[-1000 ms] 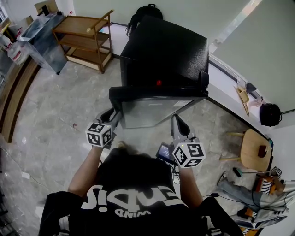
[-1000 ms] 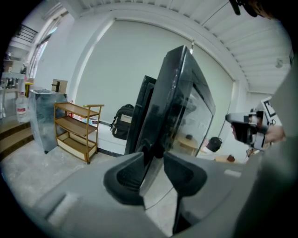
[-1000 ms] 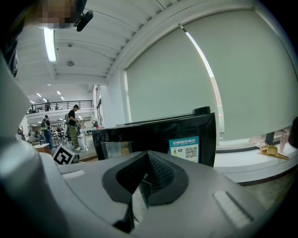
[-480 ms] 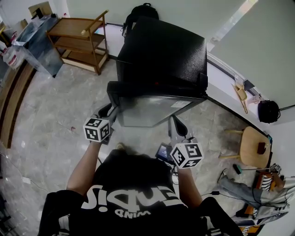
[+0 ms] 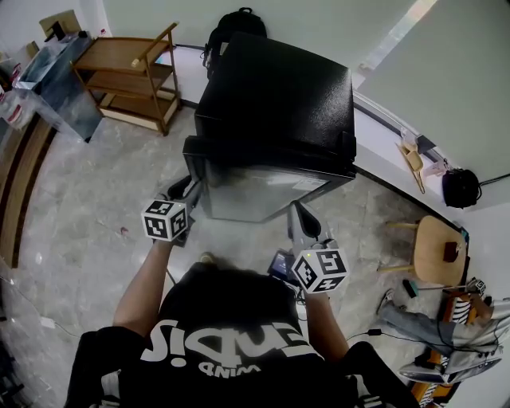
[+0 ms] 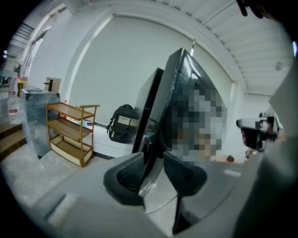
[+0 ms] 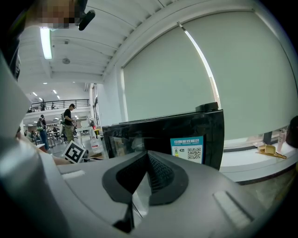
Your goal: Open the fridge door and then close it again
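Observation:
A black fridge (image 5: 279,88) stands in front of me, its glossy door (image 5: 255,191) almost flush with the body. My left gripper (image 5: 191,190) is at the door's left edge. In the left gripper view that edge (image 6: 160,107) runs between the jaws of the left gripper (image 6: 156,160), which is shut on it. My right gripper (image 5: 299,209) hovers a little in front of the door's right part and touches nothing. In the right gripper view its pads meet at the tip (image 7: 148,155), and the door's front with a blue sticker (image 7: 187,148) lies beyond.
A wooden shelf unit (image 5: 131,76) stands at the back left beside a clear bin (image 5: 56,80). A black backpack (image 5: 235,20) sits behind the fridge. A white ledge (image 5: 390,143) runs along the right wall, with a round wooden stool (image 5: 438,255) and floor clutter nearby.
The door has swung in towards the fridge body, so the gap at its left side has narrowed and the red light inside no longer shows. My left gripper moved with the door edge.

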